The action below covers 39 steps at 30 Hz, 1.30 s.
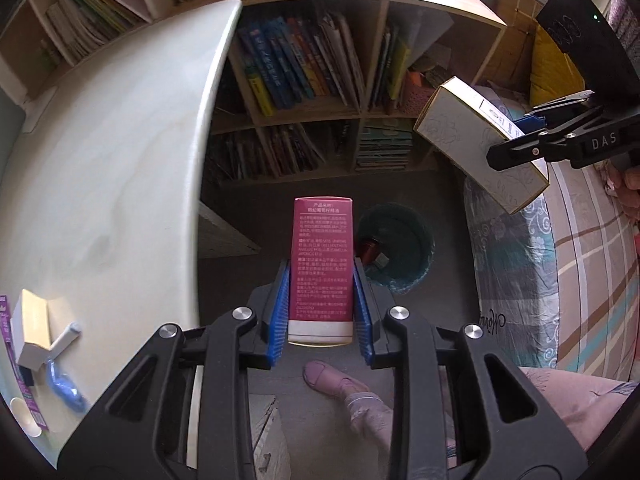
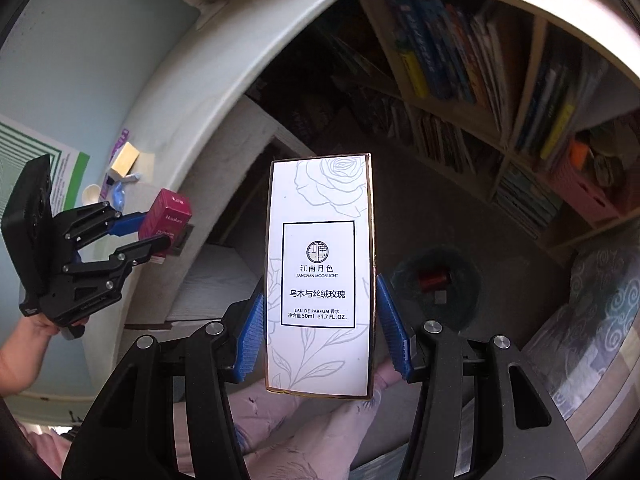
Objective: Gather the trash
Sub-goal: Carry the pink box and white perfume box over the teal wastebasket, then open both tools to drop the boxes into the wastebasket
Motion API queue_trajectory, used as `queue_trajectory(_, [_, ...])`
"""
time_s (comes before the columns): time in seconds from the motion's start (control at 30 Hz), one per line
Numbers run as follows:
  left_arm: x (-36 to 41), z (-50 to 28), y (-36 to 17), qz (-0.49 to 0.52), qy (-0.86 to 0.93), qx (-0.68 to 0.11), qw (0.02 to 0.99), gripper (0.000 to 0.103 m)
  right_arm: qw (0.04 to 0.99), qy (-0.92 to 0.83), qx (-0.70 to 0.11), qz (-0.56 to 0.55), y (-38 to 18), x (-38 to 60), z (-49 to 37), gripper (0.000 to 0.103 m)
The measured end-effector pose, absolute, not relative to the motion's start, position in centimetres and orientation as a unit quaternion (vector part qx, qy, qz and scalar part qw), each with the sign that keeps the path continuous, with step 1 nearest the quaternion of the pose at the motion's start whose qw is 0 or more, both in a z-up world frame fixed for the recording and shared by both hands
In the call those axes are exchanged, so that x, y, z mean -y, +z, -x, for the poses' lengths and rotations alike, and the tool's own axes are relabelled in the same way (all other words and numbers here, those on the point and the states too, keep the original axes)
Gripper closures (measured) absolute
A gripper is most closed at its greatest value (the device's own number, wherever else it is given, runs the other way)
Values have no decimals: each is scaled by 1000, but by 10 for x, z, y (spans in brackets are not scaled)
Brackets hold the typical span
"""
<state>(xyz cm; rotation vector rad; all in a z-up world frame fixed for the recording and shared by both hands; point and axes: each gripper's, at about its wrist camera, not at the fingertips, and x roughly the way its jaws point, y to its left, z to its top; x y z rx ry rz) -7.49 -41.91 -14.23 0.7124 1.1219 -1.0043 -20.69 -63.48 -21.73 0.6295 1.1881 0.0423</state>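
Note:
My left gripper (image 1: pixel 320 276) is shut on a tall red carton (image 1: pixel 322 264) and holds it in the air beyond the desk edge, above the floor. My right gripper (image 2: pixel 320 296) is shut on a white perfume box (image 2: pixel 320 280) with a rose print. Each gripper shows in the other's view: the right one (image 1: pixel 516 136) with the white box (image 1: pixel 476 152) at upper right, the left one (image 2: pixel 156 228) with the red carton (image 2: pixel 166 216) at left. A dark green bin (image 1: pixel 396 248) stands on the floor below, also in the right wrist view (image 2: pixel 436 284), with a red item inside.
A white desk (image 1: pixel 112 168) on the left holds a small yellow-and-white box (image 1: pixel 34 328), a blue wrapper (image 1: pixel 64 388) and a paper cup (image 1: pixel 24 420). A bookshelf (image 1: pixel 320 80) fills the back. A bed (image 1: pixel 560 280) lies on the right. The person's legs (image 1: pixel 360 396) are below.

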Motion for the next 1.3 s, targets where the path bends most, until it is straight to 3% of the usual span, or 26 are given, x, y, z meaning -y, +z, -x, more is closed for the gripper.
queue_trajectory(0.63, [523, 124, -355, -353, -466, -588, 560, 77, 672, -27, -584, -454, -450, 698, 256, 50])
queue_trajectory(0.83, [542, 132, -399, -368, -470, -593, 540, 75, 647, -38, -571, -504, -496, 706, 262, 47])
queue_trajectory(0.87, [543, 131, -403, -354, -476, -602, 535, 57, 641, -39, -570, -513, -501, 709, 262, 42])
queue_trajectory(0.9, [544, 132, -408, -354, -475, -608, 529, 39, 641, -46, -568, -514, -502, 711, 263, 25])
queue_trajectory(0.93, [546, 134, -411, -363, -466, -604, 535, 14, 645, -52, -565, -512, -502, 714, 264, 22])
queue_trajectory(1.3, [534, 128, -402, -374, -466, -591, 541, 15, 659, -66, -548, -510, -476, 735, 275, 21])
